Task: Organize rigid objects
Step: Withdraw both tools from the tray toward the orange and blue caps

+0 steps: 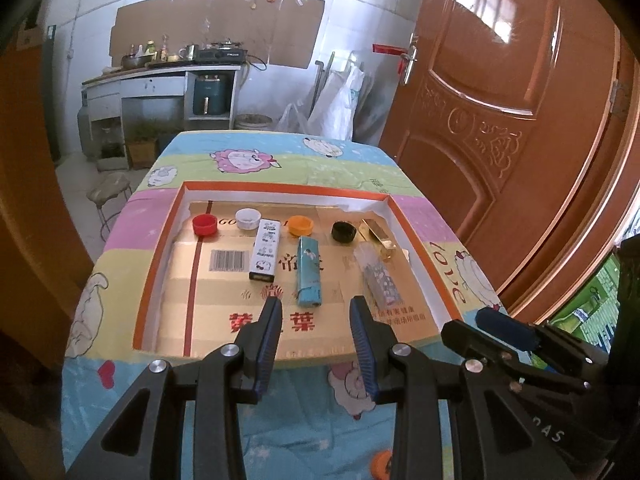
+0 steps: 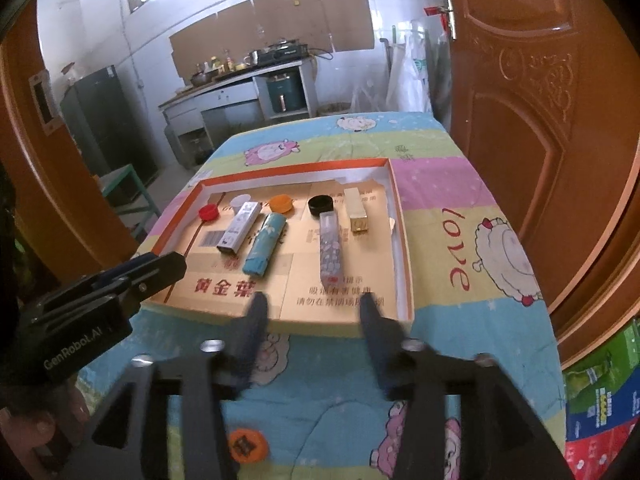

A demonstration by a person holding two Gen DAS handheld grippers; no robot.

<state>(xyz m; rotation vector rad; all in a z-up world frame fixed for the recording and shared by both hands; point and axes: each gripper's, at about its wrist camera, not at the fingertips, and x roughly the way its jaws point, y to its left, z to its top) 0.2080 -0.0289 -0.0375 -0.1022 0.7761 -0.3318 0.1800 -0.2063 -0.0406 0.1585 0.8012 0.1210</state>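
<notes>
Cartoon-sheep cloth (image 1: 248,160) over table, orange-rimmed tray (image 1: 160,248), brown door (image 1: 500,120), both grippers (image 1: 316,304) (image 2: 312,300) wide, empty.

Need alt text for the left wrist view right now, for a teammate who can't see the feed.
The open left gripper hovers empty over the near edge of a shallow orange-rimmed tray holding four bottle caps in a back row and four small oblong boxes in front. A teal box lies just beyond the fingers. The right gripper shows at lower right.
</notes>
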